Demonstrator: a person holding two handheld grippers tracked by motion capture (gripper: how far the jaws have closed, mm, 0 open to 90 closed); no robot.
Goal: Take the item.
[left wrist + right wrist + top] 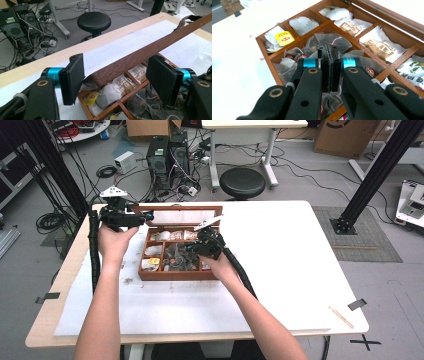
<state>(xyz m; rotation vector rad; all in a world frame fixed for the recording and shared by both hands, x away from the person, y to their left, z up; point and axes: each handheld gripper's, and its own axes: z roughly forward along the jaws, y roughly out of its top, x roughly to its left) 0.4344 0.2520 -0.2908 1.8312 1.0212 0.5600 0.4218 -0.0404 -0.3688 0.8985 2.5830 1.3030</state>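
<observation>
A brown wooden tea box [170, 276] stands on the white mat, its lid [180, 215] raised at the back. My left gripper [145, 216] is at the lid's left end. In the left gripper view its jaws [115, 67] stand wide apart on either side of the lid's edge [140, 58], and the pads do not touch it. My right gripper [192, 249] hangs over the box's middle compartment. It is shut [327, 50], with its tips right at the clear tea bags [342, 41]. I cannot tell whether a bag's edge is pinched between them. White and printed tea bags [377, 45] fill the other compartments.
The white mat [300, 270] covers most of the table, and a thin wooden stick [341, 316] lies near its front right corner. Behind the table stand a black stool [242, 181] and computer towers [167, 155]. A black frame post [380, 170] rises at the right.
</observation>
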